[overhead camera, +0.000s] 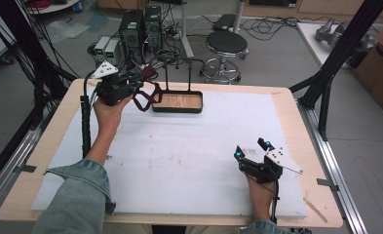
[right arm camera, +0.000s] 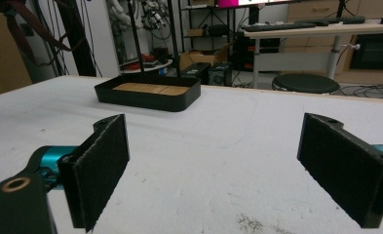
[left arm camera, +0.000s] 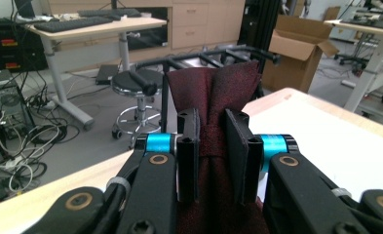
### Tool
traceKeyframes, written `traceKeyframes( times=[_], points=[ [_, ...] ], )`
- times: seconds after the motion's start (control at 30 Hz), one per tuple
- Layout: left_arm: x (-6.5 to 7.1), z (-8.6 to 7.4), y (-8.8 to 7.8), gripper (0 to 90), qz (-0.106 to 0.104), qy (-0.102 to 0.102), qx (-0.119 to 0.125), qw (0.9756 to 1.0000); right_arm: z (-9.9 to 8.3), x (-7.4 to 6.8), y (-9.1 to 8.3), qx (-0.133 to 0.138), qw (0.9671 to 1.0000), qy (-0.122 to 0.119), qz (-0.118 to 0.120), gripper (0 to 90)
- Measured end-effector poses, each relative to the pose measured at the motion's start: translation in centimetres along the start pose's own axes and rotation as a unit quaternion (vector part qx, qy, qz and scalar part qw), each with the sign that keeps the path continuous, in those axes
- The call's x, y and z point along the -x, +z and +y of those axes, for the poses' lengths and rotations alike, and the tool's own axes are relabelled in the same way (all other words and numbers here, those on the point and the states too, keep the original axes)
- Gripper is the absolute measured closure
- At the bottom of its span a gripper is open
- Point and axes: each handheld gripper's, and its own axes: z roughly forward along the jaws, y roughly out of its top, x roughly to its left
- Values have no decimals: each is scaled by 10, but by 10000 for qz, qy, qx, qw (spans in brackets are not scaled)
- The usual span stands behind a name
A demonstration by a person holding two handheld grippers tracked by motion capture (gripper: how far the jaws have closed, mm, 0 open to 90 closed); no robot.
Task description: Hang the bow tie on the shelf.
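Jaws: your left gripper (left arm camera: 212,156) clenches the tie (left arm camera: 213,92); right gripper (right arm camera: 213,170) released.
Risk: tie could snag the rack (overhead camera: 179,66) and tip it.

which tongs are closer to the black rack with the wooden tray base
Left. The left tongs, shut on the dark red tie, are right beside the rack. The right tongs are open, far across the table's near right.

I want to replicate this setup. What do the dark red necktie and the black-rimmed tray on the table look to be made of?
The dark red necktie looks like woven fabric, matte with a fine speckled weave, bunching softly in the left gripper. The black-rimmed tray seems plastic or painted metal, smooth and slightly glossy; its floor shows light wood grain, possibly laminate.
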Motion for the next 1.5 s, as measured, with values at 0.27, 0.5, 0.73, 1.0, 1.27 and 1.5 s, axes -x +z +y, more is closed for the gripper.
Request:
traceKeyframes(
  times=[0.27,0.5,0.73,1.0,1.27,1.5],
  points=[
    [-6,15,6,757,64,-13,76,9999,0,0,0,14,10000,-14,10,108],
    [-12,20,18,757,105,-100,27,9999,0,1,0,6,10000,6,22,108],
    [-17,23,26,756,190,-104,43,9998,0,1,0,11,10000,25,20,108],
    [-24,29,34,756,274,-181,22,9995,0,1,0,5,10000,33,25,108],
    [-32,28,47,756,458,-196,-103,9987,0,2,0,10,10000,54,47,108],
    [-40,25,53,756,594,-185,-236,9978,0,1,0,4,10000,67,72,108]
  ],
)
